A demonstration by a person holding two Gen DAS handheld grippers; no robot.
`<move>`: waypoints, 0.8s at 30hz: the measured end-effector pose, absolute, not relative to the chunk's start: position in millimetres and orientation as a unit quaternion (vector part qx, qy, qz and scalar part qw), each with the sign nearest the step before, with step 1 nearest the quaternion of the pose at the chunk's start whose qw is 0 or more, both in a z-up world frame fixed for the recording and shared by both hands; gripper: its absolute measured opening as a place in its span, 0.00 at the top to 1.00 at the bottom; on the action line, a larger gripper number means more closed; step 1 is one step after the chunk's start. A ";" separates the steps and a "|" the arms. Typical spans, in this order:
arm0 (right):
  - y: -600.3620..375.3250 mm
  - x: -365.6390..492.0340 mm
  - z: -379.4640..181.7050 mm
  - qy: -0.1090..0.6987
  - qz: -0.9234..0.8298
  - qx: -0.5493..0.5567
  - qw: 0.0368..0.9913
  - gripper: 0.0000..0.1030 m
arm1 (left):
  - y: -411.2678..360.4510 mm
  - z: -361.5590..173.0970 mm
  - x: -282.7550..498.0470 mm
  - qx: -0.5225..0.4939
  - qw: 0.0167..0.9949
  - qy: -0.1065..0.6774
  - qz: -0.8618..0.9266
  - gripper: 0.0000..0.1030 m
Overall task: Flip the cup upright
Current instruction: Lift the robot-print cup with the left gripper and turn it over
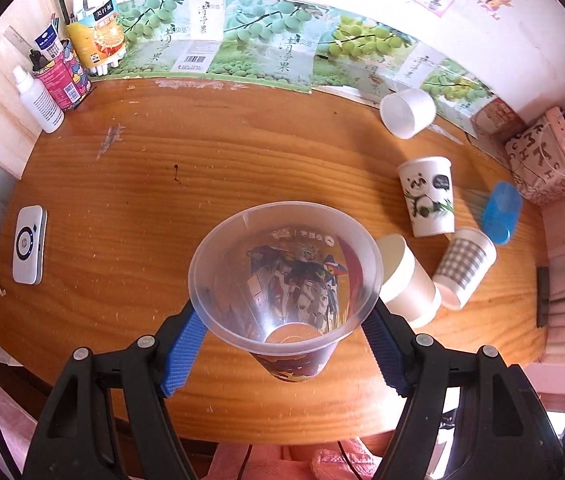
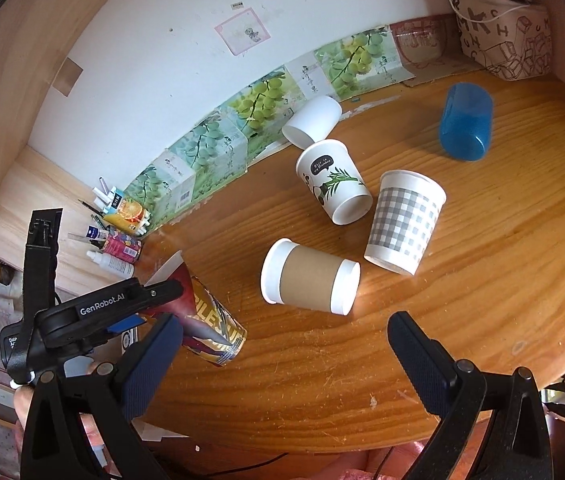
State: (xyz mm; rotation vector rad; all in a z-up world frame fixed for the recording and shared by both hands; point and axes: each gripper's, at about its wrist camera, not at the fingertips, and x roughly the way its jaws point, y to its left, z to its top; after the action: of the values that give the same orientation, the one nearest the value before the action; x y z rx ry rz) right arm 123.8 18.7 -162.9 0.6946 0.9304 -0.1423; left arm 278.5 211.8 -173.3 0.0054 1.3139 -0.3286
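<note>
Left hand-held gripper (image 1: 284, 322) clamps the clear printed cup (image 1: 286, 280) below its rim; thin, light plastic likely flexes, so grip gently. Right hand-held gripper (image 2: 284, 364) gapes empty.

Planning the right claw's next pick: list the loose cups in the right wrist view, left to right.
Brown-sleeved cup → plain white cup → panda cup → grey checked cup → blue cup. The left claw's printed clear cup is left out.
</note>
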 end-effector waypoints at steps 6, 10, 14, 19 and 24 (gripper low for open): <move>21.3 96.7 -151.3 0.435 -0.089 0.324 0.835 0.00 | 213.0 -166.2 249.1 0.023 0.774 0.608 -0.174 0.25; 15.5 80.2 -144.2 0.424 -0.110 0.312 0.843 0.00 | 206.9 -166.5 231.3 0.034 0.765 0.613 -0.198 0.25; 5.9 64.2 -139.2 0.414 -0.126 0.313 0.845 0.00 | 190.6 -169.5 213.7 0.049 0.747 0.622 -0.231 0.25; -8.6 46.4 -137.2 0.407 -0.144 0.310 0.847 0.00 | 162.1 -171.0 195.1 0.070 0.730 0.623 -0.273 0.25; -25.0 35.0 -141.9 0.409 -0.150 0.314 0.843 0.00 | 129.6 -175.8 182.0 0.093 0.713 0.629 -0.296 0.25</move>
State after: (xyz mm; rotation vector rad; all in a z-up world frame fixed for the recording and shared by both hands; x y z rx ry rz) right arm 35.0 -25.0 -141.9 0.6633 0.8643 -0.3178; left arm 182.0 129.6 -175.8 0.2064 1.3933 -0.6569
